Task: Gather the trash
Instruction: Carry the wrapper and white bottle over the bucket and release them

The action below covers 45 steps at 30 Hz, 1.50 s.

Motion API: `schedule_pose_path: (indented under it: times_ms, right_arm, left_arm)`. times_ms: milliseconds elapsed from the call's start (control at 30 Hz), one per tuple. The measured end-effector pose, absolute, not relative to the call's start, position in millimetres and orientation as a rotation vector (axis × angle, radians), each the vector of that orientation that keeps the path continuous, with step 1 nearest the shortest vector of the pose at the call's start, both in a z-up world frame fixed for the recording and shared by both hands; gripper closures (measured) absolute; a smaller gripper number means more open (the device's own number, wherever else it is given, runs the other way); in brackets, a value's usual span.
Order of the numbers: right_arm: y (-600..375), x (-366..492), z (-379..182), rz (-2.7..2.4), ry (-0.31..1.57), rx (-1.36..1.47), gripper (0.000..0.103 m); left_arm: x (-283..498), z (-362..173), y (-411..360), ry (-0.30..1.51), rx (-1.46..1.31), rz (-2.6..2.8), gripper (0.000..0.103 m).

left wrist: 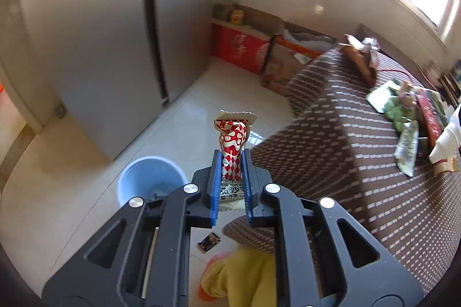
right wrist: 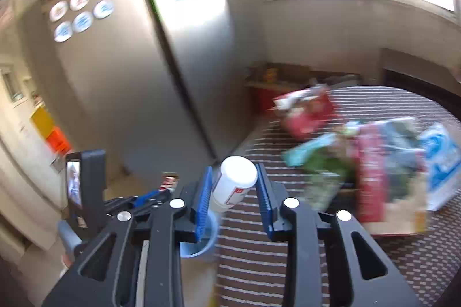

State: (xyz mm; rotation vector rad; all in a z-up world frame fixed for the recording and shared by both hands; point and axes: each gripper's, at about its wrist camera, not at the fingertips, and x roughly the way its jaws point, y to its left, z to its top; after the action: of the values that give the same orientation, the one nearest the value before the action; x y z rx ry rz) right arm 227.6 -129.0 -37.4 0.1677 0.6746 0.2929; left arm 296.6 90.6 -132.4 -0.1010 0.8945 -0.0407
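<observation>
Trash: one red-and-white wrapper (left wrist: 232,145), one white bottle (right wrist: 234,183).
Left gripper (left wrist: 232,160) pinches the wrapper; right gripper (right wrist: 234,177) clamps the bottle; one blue bin (left wrist: 149,177) below.

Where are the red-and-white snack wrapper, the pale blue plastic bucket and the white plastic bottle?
Red-and-white snack wrapper (left wrist: 232,147): left wrist view, its crumpled middle.
Pale blue plastic bucket (left wrist: 135,177): left wrist view, its left rim.
White plastic bottle (right wrist: 238,171): right wrist view, its round end.

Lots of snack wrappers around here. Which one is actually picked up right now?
The red-and-white diamond-patterned wrapper, pinched upright in the left gripper above the floor near the blue bin. The green packets lie loose on the striped tablecloth.
</observation>
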Motion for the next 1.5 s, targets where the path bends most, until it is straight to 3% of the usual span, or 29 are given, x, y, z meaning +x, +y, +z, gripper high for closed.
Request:
schedule_pose_path:
  times_ms: [433,467,533,567,600,1000,1033,1100,1500]
  right_arm:
    - [17,273,-71,0.512,0.8,0.077,0.073]
    - [25,275,-74,0.521,0.812,0.07,0.073]
    - [42,281,-84,0.531,0.838,0.052,0.073]
    - [49,283,-88,0.534,0.849,0.044,0.073]
    - [53,284,-91,0.535,0.856,0.041,0.073]
    - [142,323,-162,0.604,1.037,0.003,0.07]
    - [145,324,-167,0.621,1.052,0.01,0.051]
    - [147,323,-172,0.604,1.062,0.032,0.037]
    - [93,292,-154,0.582,1.022,-0.001,0.037]
  left_arm:
    - [278,-150,199,0.955,-0.163,0.182,0.089]
    - [279,-151,203,0.961,-0.167,0.189,0.085]
    - [286,-158,213,0.979,-0.169,0.215,0.064]
    - [288,-163,217,0.987,-0.166,0.235,0.03]
    - [289,-166,224,0.979,-0.168,0.26,0.027]
    - [270,-196,283,1.058,-0.234,0.41,0.028]
    - [268,-196,287,1.06,-0.239,0.418,0.028]
    - [263,-197,293,1.062,-0.252,0.428,0.028]
    - [248,-199,259,1.08,-0.247,0.387,0.028]
